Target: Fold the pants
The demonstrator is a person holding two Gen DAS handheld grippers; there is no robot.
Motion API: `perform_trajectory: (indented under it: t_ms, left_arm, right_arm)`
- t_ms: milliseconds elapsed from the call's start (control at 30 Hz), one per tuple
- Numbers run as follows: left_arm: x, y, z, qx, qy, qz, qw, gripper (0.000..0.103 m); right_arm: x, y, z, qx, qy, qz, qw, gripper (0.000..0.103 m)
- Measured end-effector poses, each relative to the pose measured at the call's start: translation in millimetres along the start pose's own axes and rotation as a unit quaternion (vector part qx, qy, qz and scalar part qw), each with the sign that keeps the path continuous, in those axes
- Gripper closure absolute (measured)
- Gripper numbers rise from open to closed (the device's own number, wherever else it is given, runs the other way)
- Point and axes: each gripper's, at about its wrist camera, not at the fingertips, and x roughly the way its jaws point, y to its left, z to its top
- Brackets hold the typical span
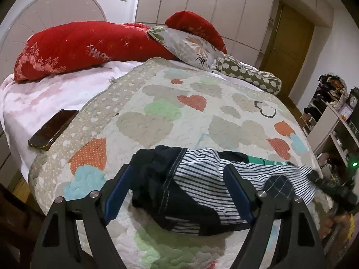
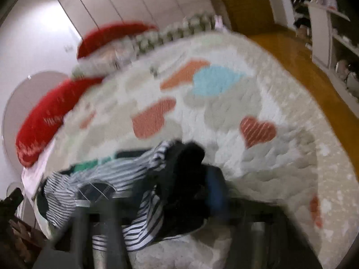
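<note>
Pants [image 1: 193,188], navy with striped lining, lie bunched near the foot edge of your bed, on a quilt [image 1: 157,103] patterned with hearts. Your left gripper [image 1: 179,190] hangs wide open, the cloth between its pads untouched. Your right gripper [image 2: 179,192] looks clamped on the pants' dark end, though blur hides its pads. Red pillows [image 1: 74,44] sit by the headboard, a phone [image 1: 52,130] at the quilt's left edge; wardrobes and a wooden door [image 1: 289,51] stand behind.

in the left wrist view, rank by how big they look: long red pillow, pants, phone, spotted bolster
1. long red pillow
2. pants, close to the pillow in apparent size; nearness to the camera enlarges them, so unsure
3. spotted bolster
4. phone
</note>
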Motion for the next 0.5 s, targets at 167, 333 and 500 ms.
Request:
perform_trajectory:
  t_ms: [167,333,500]
  left_arm:
    - [10.0,2.9,-4.8,0.000,0.006,0.012,0.9999,0.022]
    - [8.2,0.9,-0.6,-0.004,0.002,-0.005,1.0000,0.022]
    - [19.2,-20.5,10.4,0.030,-0.025,-0.014,0.9991,0.022]
  right_arm:
    - [-28.1,-14.9,6.6,0.036,-0.060,0.006,0.998,0.082]
    - [-28.1,-22.7,0.2,0.036,-0.055,0.001,0.998,0.033]
    - [-15.4,-23.5,-0.1,0.030,-0.039,0.004,0.999,0.025]
